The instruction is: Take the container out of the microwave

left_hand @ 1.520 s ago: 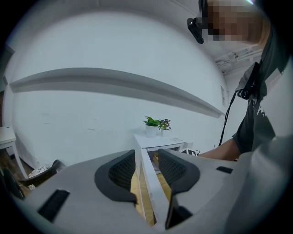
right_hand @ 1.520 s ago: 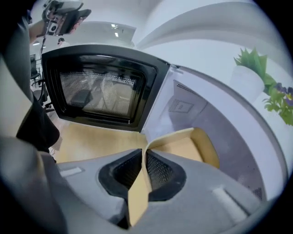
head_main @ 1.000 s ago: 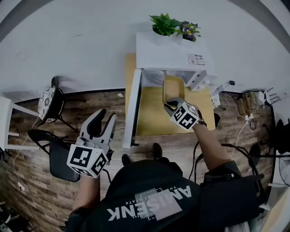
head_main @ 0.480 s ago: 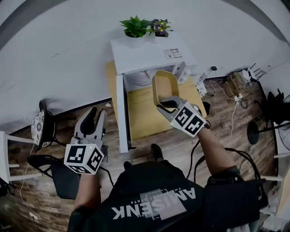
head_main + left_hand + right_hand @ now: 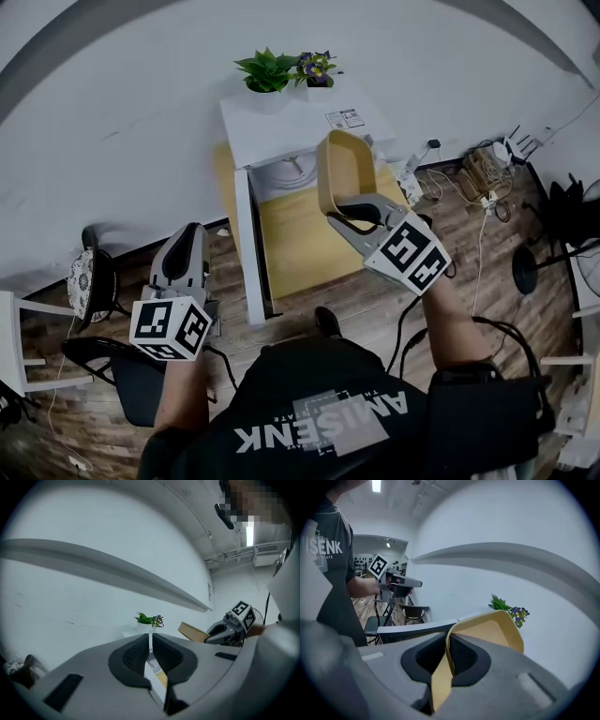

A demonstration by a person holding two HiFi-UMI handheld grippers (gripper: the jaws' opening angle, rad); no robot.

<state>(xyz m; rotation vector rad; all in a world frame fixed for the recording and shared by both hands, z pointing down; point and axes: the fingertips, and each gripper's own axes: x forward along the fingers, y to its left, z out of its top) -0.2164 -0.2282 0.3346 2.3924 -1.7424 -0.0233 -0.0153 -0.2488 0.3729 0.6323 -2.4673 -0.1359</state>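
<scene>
There's the white box microwave [image 5: 291, 122], beyond and below the right jaws, its white door [image 5: 246, 246] swung wide just ahead of the left jaws. The tan, thin-walled oval container [image 5: 339, 169] is out of the cavity, tipped on edge, with its rim pinched in the right gripper [image 5: 345, 217]. The left gripper [image 5: 186, 246] has just been closing and its jaws are all but pressed together on nothing. Removal looks done to me; setting the container down remains, perhaps shutting the door too.
</scene>
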